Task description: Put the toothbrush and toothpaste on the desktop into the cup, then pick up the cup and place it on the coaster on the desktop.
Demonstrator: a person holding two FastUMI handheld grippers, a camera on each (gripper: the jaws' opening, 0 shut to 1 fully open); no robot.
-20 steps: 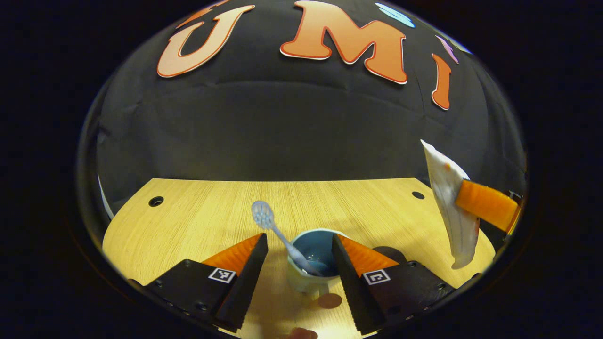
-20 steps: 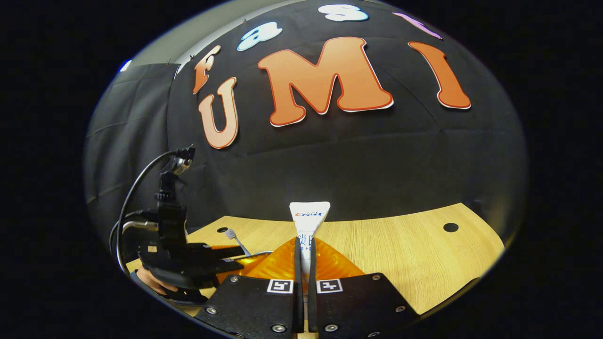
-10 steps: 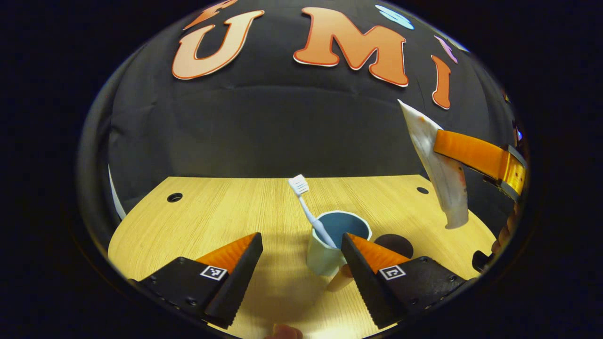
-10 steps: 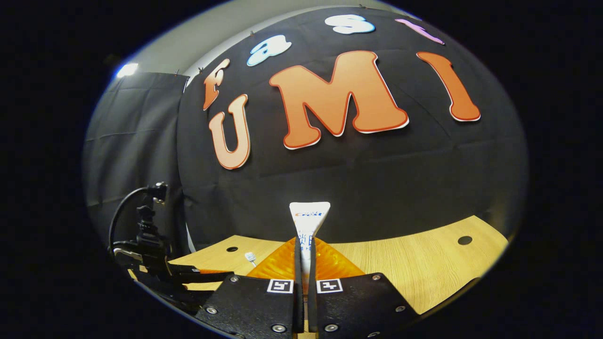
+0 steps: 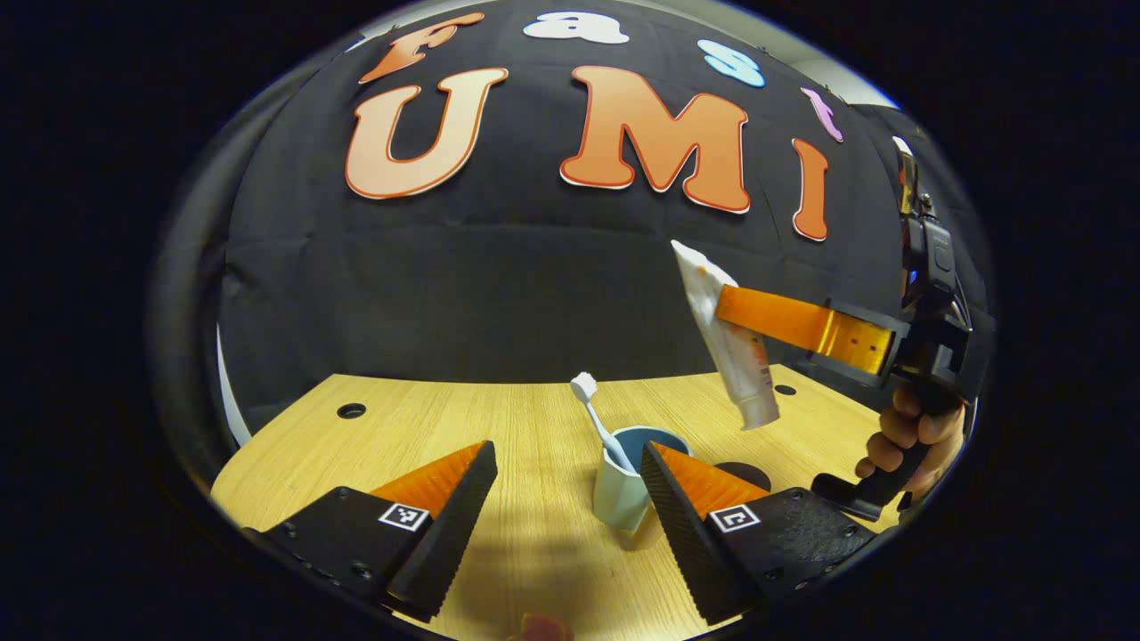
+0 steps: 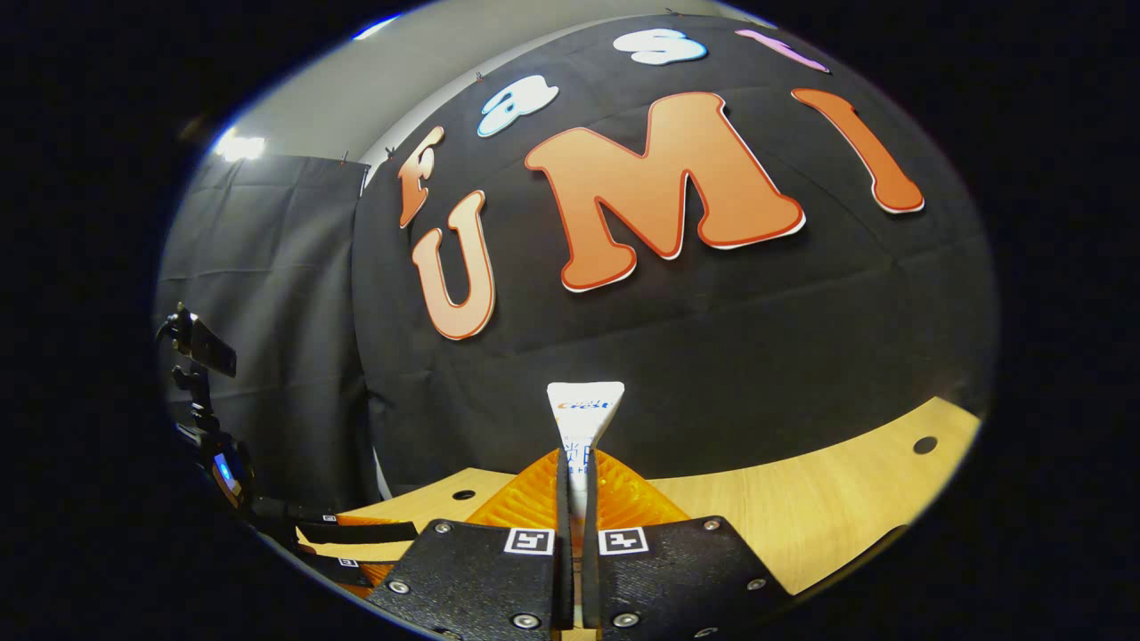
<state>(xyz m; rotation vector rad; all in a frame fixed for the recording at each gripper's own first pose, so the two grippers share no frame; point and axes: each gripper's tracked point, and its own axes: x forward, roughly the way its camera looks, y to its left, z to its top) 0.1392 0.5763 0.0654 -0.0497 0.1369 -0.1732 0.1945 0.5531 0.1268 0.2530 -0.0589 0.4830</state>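
The left tongs [image 5: 565,472] are hanging released over the desk [image 5: 427,418], the cup [image 5: 628,476] with the toothbrush [image 5: 598,420] standing between their fingers. The right tongs [image 6: 572,472] are clenching the toothpaste [image 6: 583,418] in the air above the cup; a dark coaster [image 5: 746,474] is lying just behind it.

A recording booth: black cloth wall [image 5: 499,285] behind a wooden desktop [image 5: 499,418] (drilled with round holes).

toothbrush [image 5: 595,418] sits in the cup [image 5: 625,485] on the desk [image 5: 445,418], toothpaste [image 5: 732,347] up above the cup's right, coaster [image 5: 746,472] just right behind it
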